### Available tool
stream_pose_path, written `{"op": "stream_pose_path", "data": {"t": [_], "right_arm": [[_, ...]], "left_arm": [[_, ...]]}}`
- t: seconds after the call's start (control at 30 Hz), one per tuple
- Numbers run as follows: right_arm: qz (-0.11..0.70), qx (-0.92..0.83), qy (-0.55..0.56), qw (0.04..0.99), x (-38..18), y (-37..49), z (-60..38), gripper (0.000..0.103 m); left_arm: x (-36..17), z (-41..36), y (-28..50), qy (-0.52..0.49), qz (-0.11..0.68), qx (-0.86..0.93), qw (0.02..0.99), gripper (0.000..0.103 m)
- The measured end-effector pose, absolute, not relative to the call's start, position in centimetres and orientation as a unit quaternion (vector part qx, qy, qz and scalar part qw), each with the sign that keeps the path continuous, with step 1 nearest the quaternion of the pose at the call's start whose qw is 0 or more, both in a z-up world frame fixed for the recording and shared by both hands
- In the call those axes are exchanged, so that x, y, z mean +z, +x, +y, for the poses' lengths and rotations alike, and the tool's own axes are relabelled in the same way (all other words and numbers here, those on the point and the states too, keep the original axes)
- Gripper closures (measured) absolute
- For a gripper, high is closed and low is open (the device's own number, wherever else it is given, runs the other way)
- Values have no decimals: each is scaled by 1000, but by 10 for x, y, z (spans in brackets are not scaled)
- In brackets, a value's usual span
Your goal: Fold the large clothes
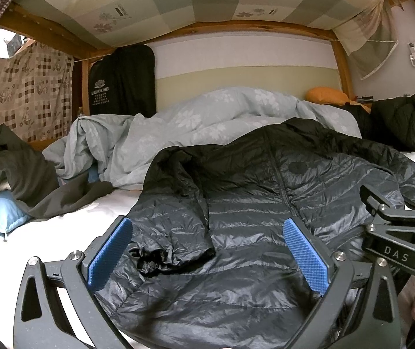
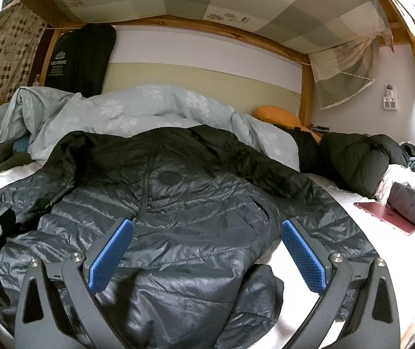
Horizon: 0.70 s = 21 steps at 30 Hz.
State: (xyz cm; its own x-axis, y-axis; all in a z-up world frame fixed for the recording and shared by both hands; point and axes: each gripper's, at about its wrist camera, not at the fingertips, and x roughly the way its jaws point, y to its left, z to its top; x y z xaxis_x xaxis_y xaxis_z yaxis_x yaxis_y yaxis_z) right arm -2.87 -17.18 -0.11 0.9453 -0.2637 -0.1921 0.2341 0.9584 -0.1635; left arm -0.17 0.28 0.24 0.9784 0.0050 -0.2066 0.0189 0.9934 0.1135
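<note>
Both grippers are released: the left gripper (image 1: 207, 250) hovers over the folded-in sleeve (image 1: 175, 232), the right gripper (image 2: 207, 250) over the jacket (image 2: 178, 203) spread on the bed (image 2: 338, 203). Pinch the hem at both corners, then lift evenly toward the collar.

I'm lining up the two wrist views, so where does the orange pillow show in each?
Left wrist: the orange pillow sits upper right, behind the light blue duvet.
Right wrist: the orange pillow is right of centre, beside the wooden bedpost.
Shared landmark: the black garment bag with white lettering, upper left.
</note>
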Motion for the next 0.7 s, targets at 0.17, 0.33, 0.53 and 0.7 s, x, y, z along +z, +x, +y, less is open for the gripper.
{"op": "stream_pose_path", "data": {"t": [0.17,0.33,0.53,0.7], "right_arm": [[108,-127,-65,984,-2,-28,-173,1],[111,-128,-57,984,-2,-29,-177,0],[112,-127,-57,984,-3,-29,-177,0],[112,-127,-57,984,-2,-29,-177,0]], "left_arm": [[4,3,-3,57,104,-3,993,0],[7,6,-5,51,103,-4,993,0],[8,6,-5,52,103,-4,993,0],[7,7,-6,49,105,-4,993,0]]}}
